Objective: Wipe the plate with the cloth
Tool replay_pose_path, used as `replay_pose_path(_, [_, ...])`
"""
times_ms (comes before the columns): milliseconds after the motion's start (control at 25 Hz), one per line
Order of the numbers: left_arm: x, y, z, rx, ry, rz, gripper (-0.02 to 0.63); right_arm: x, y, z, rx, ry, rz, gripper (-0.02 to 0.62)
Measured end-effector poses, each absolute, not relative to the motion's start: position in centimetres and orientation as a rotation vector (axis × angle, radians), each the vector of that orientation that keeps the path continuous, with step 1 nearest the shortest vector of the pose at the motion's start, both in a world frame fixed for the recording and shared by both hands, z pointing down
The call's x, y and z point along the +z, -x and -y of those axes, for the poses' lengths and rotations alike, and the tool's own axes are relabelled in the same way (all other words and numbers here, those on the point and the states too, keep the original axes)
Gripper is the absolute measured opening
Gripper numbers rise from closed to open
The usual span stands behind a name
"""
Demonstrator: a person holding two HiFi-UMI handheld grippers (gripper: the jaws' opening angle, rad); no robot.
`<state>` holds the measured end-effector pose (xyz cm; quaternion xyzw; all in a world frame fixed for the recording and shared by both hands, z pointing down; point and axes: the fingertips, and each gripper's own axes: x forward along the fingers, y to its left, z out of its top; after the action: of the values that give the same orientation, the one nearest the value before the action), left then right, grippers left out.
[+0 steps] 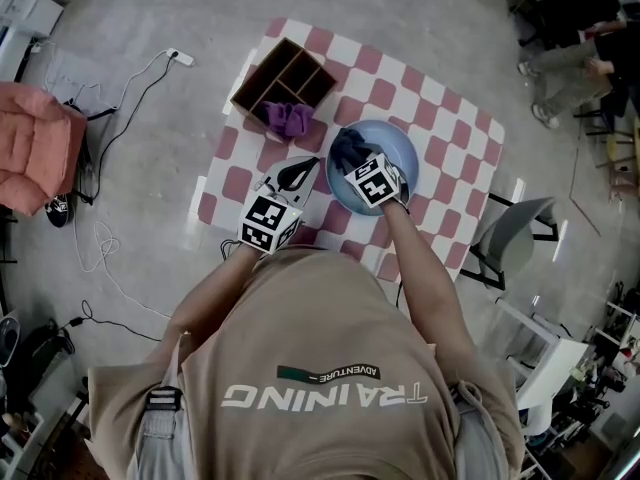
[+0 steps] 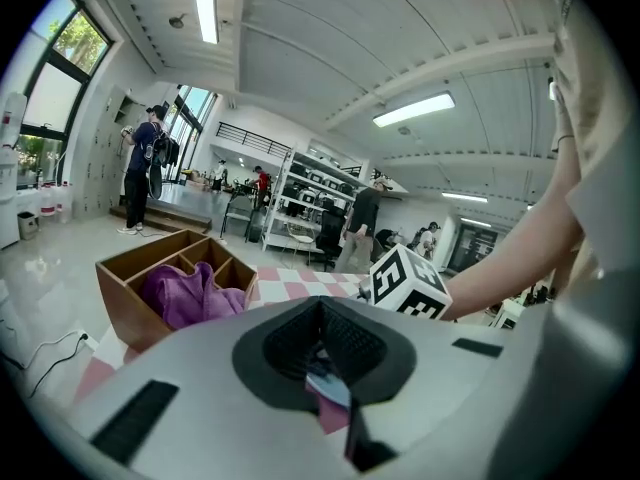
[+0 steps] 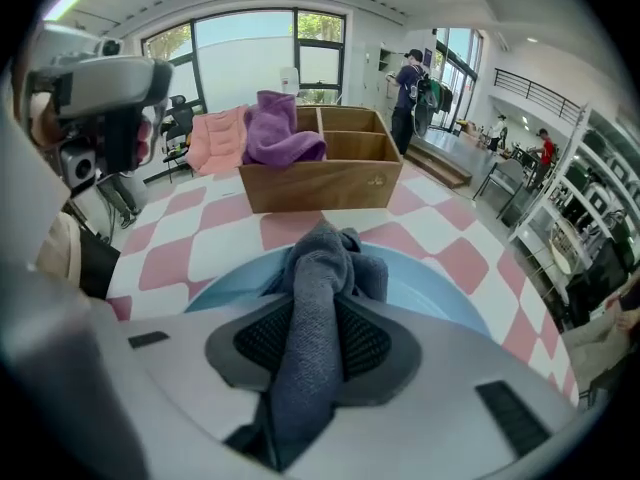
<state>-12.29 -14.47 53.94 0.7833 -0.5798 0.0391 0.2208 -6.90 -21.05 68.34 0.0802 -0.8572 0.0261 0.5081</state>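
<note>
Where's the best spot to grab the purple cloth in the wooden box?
Grip the purple cloth by its bunched top, which rises above the box rim. Come down from above: the box walls cover its lower part.

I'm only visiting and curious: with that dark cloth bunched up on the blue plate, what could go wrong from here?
1. The right gripper holds the grey cloth by one narrow fold, so hard rubbing could tug it out of the jaws.
2. The left gripper seems to pinch only the rim of the plate, so a strong wipe might slide or tip it.
3. The plate rests on a checkered tablecloth, which could bunch up underneath.
</note>
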Motion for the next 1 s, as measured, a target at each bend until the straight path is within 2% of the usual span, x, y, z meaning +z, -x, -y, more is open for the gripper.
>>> replay_pose_path(280, [53.7,11.2,16.2,0.134,-2.173,1.59,0.012,68.6,5.6,25.2,0.101,-0.279,2.029,0.127])
replay_pose_path(600, [52.6,9.9,15.9,0.137,-2.185,1.581,0.012,68.5,0.4,30.0,0.132,-0.434,1.971,0.126])
replay_pose_path(1000, [53.1,9.7,15.3,0.155,-2.186,1.563,0.012,68.5,-6.3,27.8,0.152,-0.527,1.866,0.123])
